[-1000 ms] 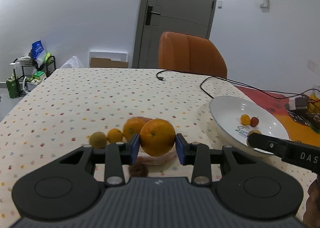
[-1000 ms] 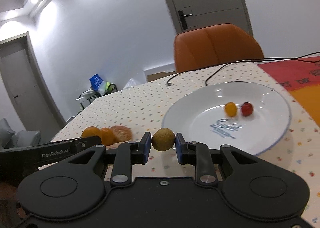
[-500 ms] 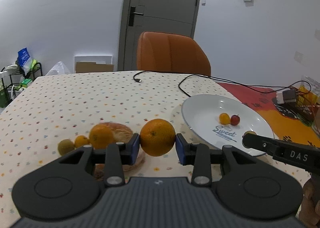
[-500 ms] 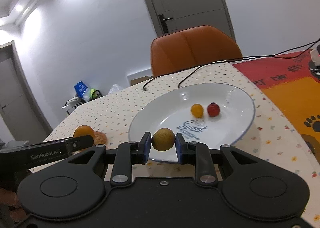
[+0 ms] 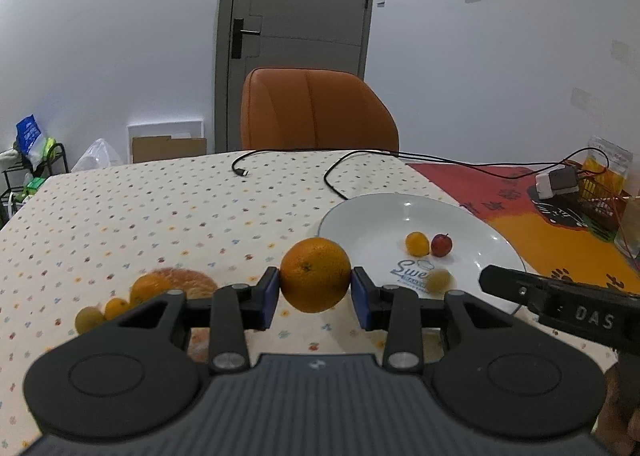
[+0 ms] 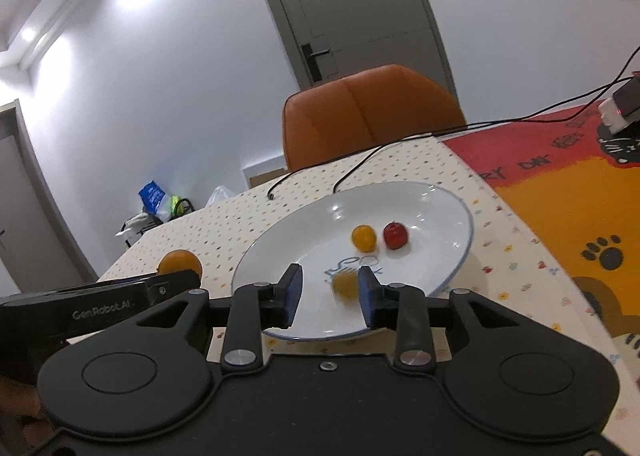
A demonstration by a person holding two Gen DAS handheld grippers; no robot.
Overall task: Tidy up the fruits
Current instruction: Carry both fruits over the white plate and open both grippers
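Observation:
My left gripper (image 5: 315,292) is shut on a large orange (image 5: 315,274), held above the tablecloth just left of the white plate (image 5: 372,212). My right gripper (image 6: 330,294) stands open over the near part of the plate (image 6: 440,212). A small yellow-green fruit (image 6: 345,285), blurred, sits loose between its fingers, close to the right pad; it also shows on the plate as the yellow-green fruit (image 5: 439,280). A small yellow fruit (image 6: 363,237) and a small red fruit (image 6: 395,235) lie on the plate. The held orange (image 6: 180,262) shows at the left.
Several fruits lie at the left: an orange (image 5: 146,288), a peeled citrus (image 5: 188,282), a small orange fruit (image 5: 116,306) and a greenish fruit (image 5: 89,318). Black cables (image 5: 332,172) cross the far table. An orange chair (image 5: 316,112) stands behind. A red-orange mat (image 6: 560,184) lies right.
The right gripper opened and let go of the yellow-green fruit over the plate. The left gripper carried the orange to the right, nearer the plate.

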